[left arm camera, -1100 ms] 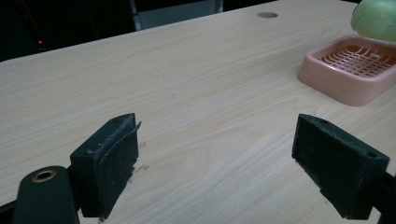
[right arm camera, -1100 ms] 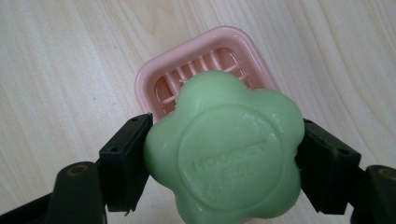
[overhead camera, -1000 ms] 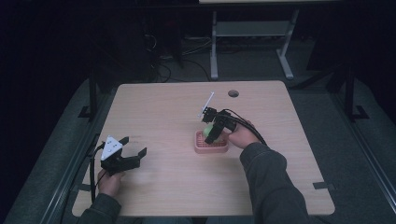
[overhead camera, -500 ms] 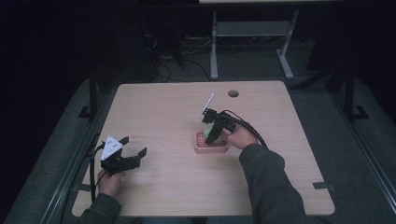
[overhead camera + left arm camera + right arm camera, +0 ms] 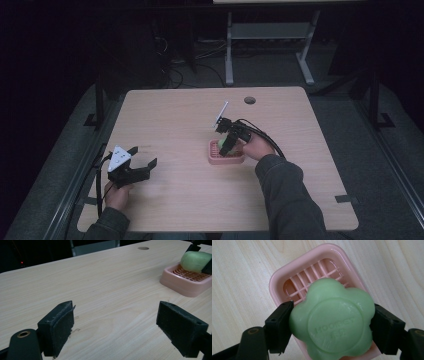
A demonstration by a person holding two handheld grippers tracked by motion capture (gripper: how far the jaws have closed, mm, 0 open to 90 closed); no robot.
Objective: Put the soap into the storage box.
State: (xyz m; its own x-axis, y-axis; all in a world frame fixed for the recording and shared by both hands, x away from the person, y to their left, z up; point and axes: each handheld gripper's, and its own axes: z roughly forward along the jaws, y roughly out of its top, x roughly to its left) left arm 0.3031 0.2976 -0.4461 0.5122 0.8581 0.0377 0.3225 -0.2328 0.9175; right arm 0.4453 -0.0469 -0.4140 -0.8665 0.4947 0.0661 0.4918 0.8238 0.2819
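Dim room, pale wooden desk (image 5: pixel 175 120). Right hand-held gripper (image 5: pixel 329 327) is clamped on green soap (image 5: pixel 331 321) above pink dish (image 5: pixel 216 157) mid-desk; whether placing or removing cannot be judged. Left hand-held gripper (image 5: pixel 122 327), jaws apart, idles near the desk's front-left corner.

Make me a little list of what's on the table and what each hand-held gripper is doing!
table: light wood, with a round hole near the far edge
soap: green, flower-shaped
soap dish: pink, slatted, right under the soap
right hand-held gripper: shut on the soap, over the dish
left hand-held gripper: open, holding nothing, low over bare table
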